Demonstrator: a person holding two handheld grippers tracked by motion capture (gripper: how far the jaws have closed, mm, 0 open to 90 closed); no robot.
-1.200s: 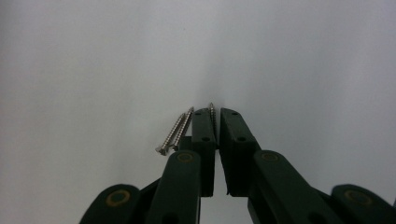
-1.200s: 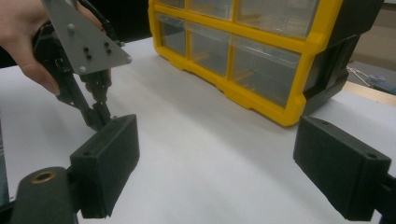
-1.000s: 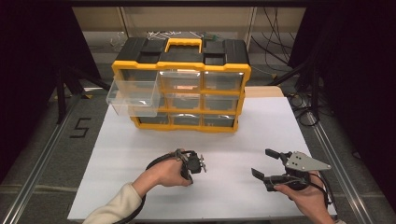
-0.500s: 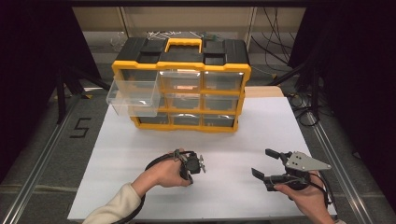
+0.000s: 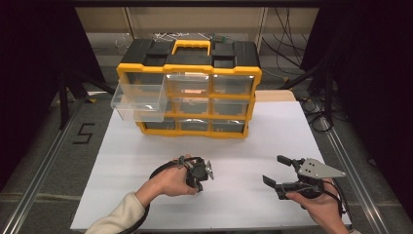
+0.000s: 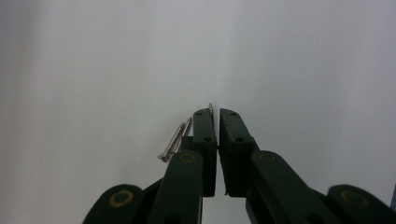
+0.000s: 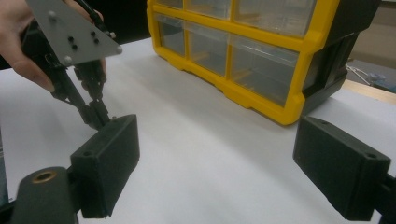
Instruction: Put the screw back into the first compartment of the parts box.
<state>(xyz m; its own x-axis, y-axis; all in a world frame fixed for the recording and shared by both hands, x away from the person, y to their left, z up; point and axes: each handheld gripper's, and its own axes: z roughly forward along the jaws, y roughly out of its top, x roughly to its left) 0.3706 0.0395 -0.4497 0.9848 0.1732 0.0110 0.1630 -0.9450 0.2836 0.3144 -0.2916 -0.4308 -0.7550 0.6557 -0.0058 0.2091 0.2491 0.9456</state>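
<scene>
My left gripper (image 6: 215, 112) points down at the white table sheet (image 5: 146, 146), jaws closed, with the thin tip of a silver screw (image 6: 210, 107) poking out between the pads. Two more screws (image 6: 175, 140) lie side by side on the sheet just left of its jaws. In the high view the left gripper (image 5: 197, 184) sits near the table's front middle, a hand wrapped around it. My right gripper (image 5: 282, 171) rests at the front right, jaws wide apart with nothing between them. The right gripper view has its own pads (image 7: 112, 158) spread and the left gripper (image 7: 100, 114) beyond them.
A yellow and black organizer (image 5: 189, 92) with clear drawers stands at the back of the table. Its top left drawer (image 5: 139, 102) is pulled out over the sheet. Bare sheet (image 5: 234, 146) lies between the organizer and both grippers. Dark floor and rails flank the table.
</scene>
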